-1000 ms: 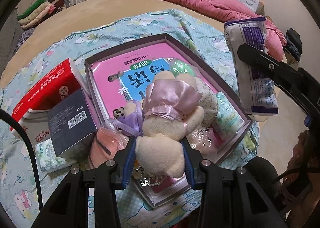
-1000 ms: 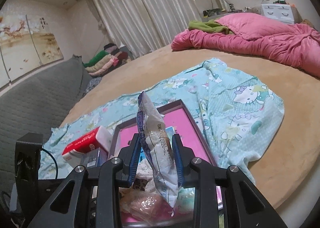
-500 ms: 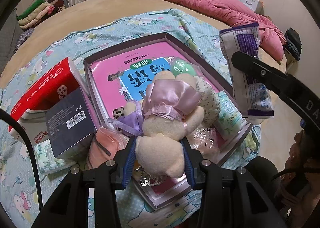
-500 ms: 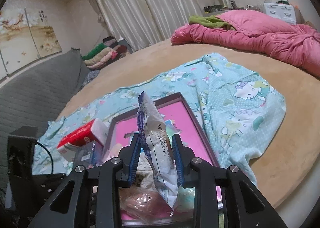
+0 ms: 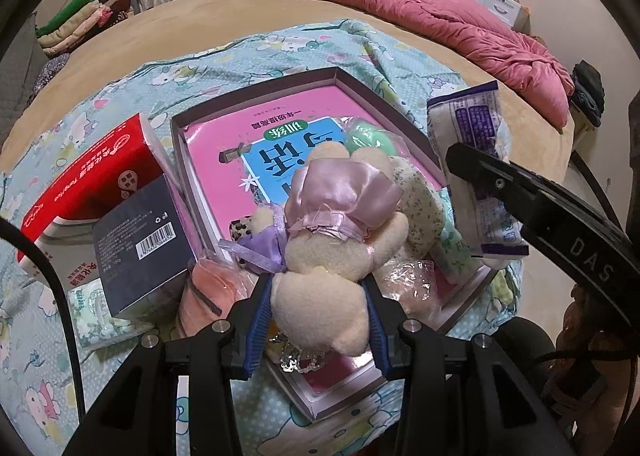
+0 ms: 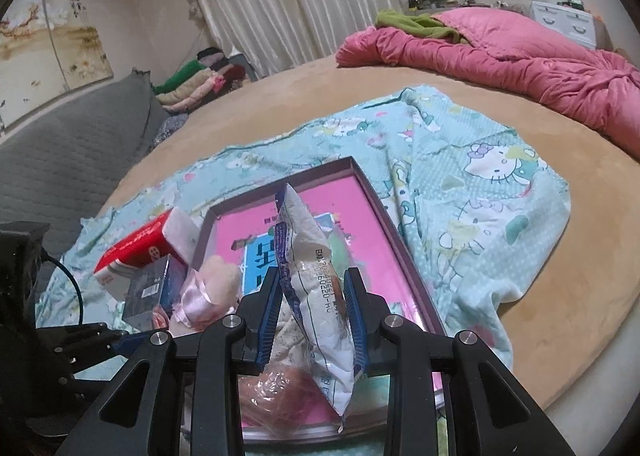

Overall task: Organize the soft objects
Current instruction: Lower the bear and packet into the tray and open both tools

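Note:
My left gripper is shut on a cream plush toy in a pink satin dress and holds it over the near end of a shallow purple-rimmed box. A pink book lies flat in that box. My right gripper is shut on a white packet with purple print, which stands upright between the pads. In the left wrist view that packet hangs over the box's right rim. The plush shows at the lower left of the right wrist view.
A red tissue box, a dark blue carton and a green tissue pack lie left of the box. Bagged soft items crowd its near end. A cartoon-print cloth covers the bed; a pink quilt lies beyond.
The right gripper and its packet have shifted left and down toward the box's right rim in the left wrist view. The left gripper and plush have not moved.

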### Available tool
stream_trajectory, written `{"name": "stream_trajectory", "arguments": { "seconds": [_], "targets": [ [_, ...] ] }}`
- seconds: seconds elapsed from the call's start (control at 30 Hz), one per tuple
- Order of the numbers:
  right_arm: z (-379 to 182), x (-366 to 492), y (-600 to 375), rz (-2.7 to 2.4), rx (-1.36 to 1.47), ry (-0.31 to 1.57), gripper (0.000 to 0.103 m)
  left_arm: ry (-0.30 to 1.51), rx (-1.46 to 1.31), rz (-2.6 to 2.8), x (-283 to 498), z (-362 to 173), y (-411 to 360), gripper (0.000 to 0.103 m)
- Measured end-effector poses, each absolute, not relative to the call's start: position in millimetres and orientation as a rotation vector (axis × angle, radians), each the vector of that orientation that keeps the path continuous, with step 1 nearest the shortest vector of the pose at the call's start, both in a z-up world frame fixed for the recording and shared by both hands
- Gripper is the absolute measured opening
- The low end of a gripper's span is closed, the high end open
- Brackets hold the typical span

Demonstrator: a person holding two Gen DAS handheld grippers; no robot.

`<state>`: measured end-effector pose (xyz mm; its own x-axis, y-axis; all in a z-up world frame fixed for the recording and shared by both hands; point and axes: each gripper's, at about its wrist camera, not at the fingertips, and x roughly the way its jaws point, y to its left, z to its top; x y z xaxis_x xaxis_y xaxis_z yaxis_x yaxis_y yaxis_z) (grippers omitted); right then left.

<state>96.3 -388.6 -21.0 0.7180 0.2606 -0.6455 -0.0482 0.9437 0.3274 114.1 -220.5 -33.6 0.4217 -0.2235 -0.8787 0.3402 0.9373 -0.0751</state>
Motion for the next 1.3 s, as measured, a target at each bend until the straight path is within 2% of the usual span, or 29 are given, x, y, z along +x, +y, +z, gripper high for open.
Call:
{"name": "stream_trajectory", "arguments": {
  "seconds": [0.97, 1.3],
  "targets": [
    [-36, 108, -372, 0.279, 0.311, 0.798, 0.032, 1.080, 0.101, -0.357, 125, -38, -223, 0.043],
    [-28, 104, -390, 0.269, 0.419, 0.737, 0.042, 1.076, 0.102, -0.364, 128, -38, -224, 0.044]
  ]
}}
